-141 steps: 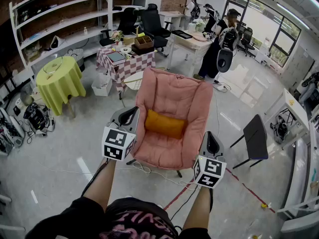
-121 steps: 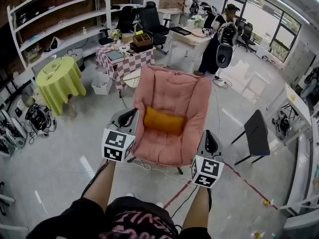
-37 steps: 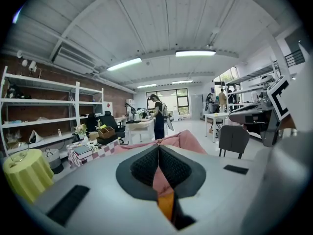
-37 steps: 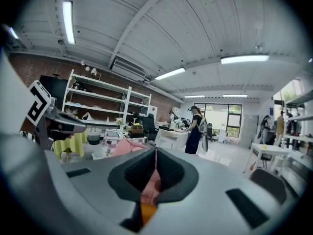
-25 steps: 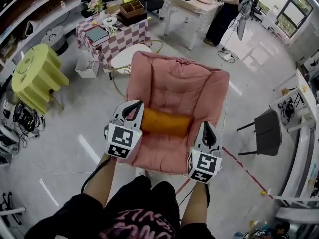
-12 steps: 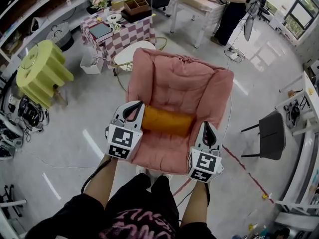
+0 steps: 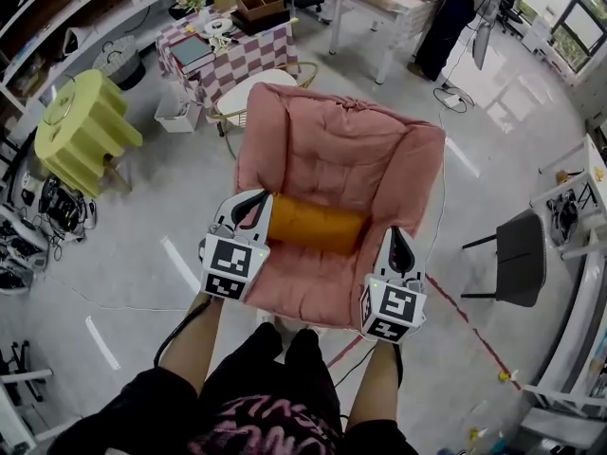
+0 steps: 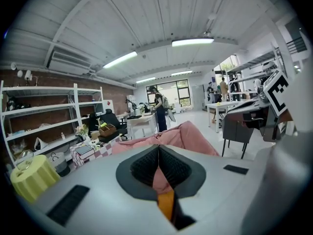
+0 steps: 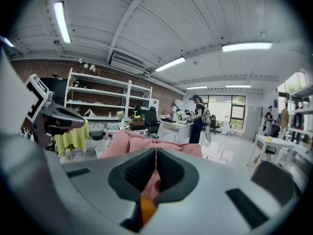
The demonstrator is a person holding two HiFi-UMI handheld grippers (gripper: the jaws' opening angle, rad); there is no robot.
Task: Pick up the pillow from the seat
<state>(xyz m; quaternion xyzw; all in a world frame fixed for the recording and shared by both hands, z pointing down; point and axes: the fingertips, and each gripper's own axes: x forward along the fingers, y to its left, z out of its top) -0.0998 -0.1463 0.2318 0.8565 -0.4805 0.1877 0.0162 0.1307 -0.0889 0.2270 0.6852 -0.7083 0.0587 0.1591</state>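
An orange pillow (image 7: 318, 224) lies across the seat of a pink padded armchair (image 7: 343, 145). My left gripper (image 7: 254, 200) is shut and empty, its tips at the pillow's left end. My right gripper (image 7: 397, 233) is also shut and empty, just off the pillow's right end. In the left gripper view the shut left gripper (image 8: 157, 150) points over the pink armchair (image 8: 188, 133), with a strip of the pillow (image 8: 166, 204) below the jaws. The right gripper view shows the shut right gripper (image 9: 156, 152), the armchair (image 9: 124, 142) and a patch of the pillow (image 9: 146, 207). Whether either gripper touches the pillow I cannot tell.
A yellow-green round table (image 7: 83, 121) stands at the left. Behind the armchair are a checkered table (image 7: 226, 50) and a small white round table (image 7: 248, 95). A black side table (image 7: 520, 254) is at the right, a person (image 7: 453, 8) by a desk at the back, and red tape (image 7: 465, 313) on the floor.
Since the earliest frames I have come right up to the armchair. Over the last second both shut grippers sank a little and edged forward beside the pillow's ends.
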